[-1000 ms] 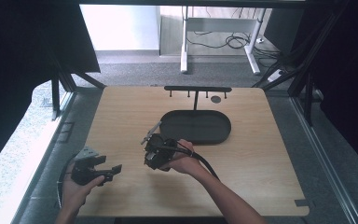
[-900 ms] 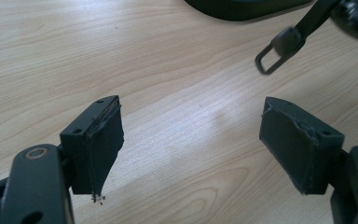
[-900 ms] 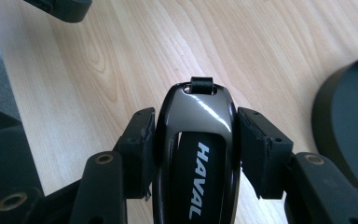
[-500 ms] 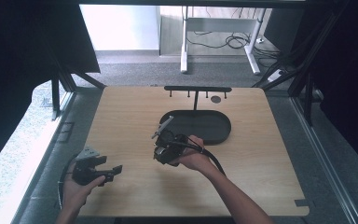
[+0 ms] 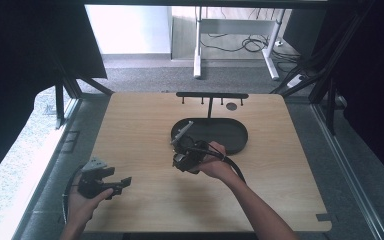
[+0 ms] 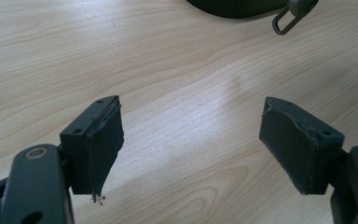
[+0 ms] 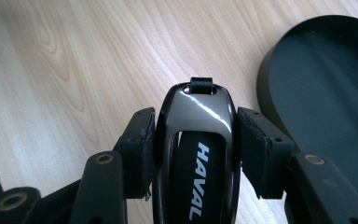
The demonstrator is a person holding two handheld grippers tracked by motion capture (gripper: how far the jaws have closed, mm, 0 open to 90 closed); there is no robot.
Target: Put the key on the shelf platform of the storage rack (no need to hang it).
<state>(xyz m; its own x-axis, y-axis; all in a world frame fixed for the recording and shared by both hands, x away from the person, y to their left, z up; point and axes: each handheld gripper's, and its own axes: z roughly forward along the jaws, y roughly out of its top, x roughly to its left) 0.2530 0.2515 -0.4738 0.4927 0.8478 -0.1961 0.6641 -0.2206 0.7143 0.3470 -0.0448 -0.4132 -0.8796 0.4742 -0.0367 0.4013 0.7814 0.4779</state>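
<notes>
- Left tool (image 5: 122, 182): we record it at the near left corner of the bench (image 5: 140, 125), resting in the person's left hand (image 5: 82, 202). In the left gripper view its two black pads stand spread wide, with bare wood grain between them and nothing held.
- Bench: we note a light wooden top; the left tool's pads hang over an open stretch of it.
- Right tool (image 7: 196, 140): we find it near the middle of the bench, carried by the person's right hand (image 5: 217, 165), with its cable looping back along the forearm. Its pads are pinching a key fob from both sides.
- Key fob (image 7: 196, 154): we list a glossy black fob lettered HAVAL in white, with a small loop at its far end. It sits lengthwise between the right tool's pads, pointing away from the hand, above the bench and just beside the tray's near left rim.
- Tray (image 5: 237, 137): we enter a dark oval tray, past the right tool, at mid-bench; its rim shows at the right of the right gripper view.
- Rack (image 5: 211, 95): we log a black T-shaped stand rising from the tray's far side, its crossbar near the far edge of the bench, with small pegs hanging beneath.
</notes>
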